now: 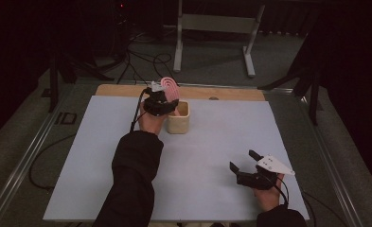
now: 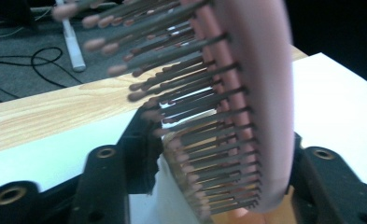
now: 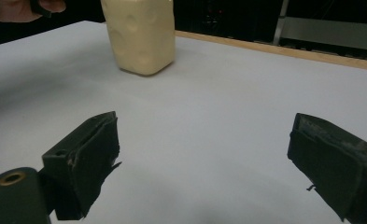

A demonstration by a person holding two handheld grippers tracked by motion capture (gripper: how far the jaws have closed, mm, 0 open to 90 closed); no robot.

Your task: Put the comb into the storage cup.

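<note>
High view: white sheet on wooden table; right claw apart; left claw's grip unclear.

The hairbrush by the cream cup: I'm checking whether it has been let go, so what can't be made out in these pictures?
- Hairbrush handle: left gripper view, cut off by the bottom edge.
- Whether the left claw pads touch the brush: left gripper view, blurred close-up; high view, the hand covers it.
- Cup inside: high view, too small and dim; right gripper view, top cut off by the upper edge.
</note>
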